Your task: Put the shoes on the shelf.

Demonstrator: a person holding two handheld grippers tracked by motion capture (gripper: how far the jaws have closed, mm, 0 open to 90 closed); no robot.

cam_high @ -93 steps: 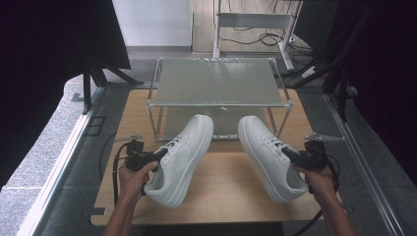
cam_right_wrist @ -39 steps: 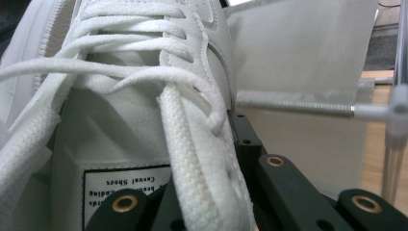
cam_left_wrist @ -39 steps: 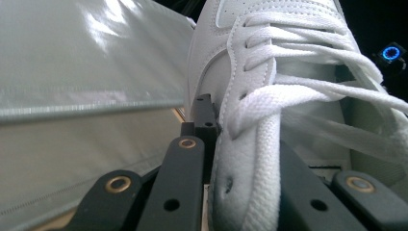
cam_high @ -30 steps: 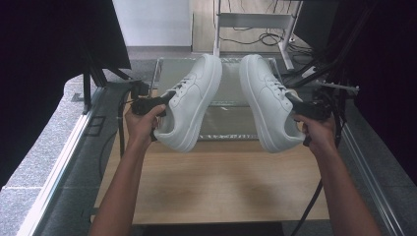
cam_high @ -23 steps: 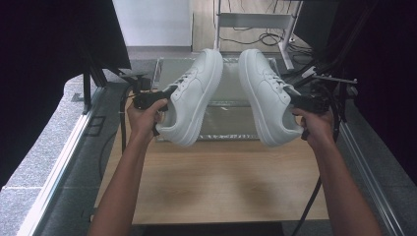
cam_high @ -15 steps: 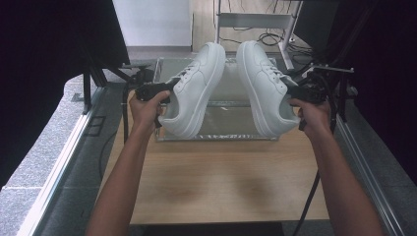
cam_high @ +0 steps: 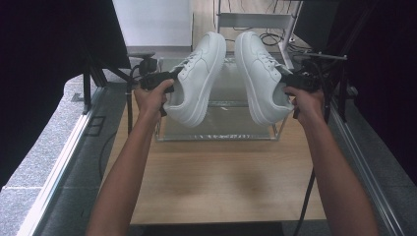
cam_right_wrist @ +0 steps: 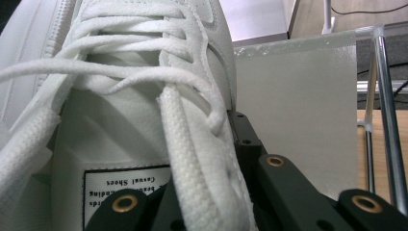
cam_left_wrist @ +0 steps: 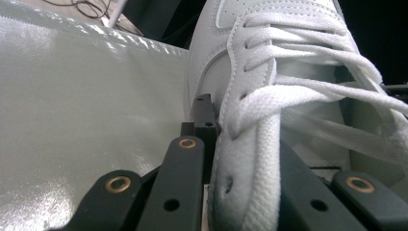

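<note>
Two white lace-up sneakers held aloft above a frosted-top rack (cam_high: pixel 216 101). Left sneaker (cam_high: pixel 196 78), toe leaning inward, is clamped at its laced side by the left gripper (cam_high: pixel 169 78); right sneaker (cam_high: pixel 258 73) likewise by the right gripper (cam_high: pixel 287 81). Both forearms extend forward, raised.

White shoes (cam_high: pixel 196 78), seemingly frosted grey shelf (cam_high: pixel 216 125)

Bare forearms, no sleeves. Black hand-held left gripper (cam_high: pixel 172 76) and right gripper (cam_high: pixel 285 78); matte black jaws with brass-ringed rivets and small screw holes; black trailing cables.
</note>
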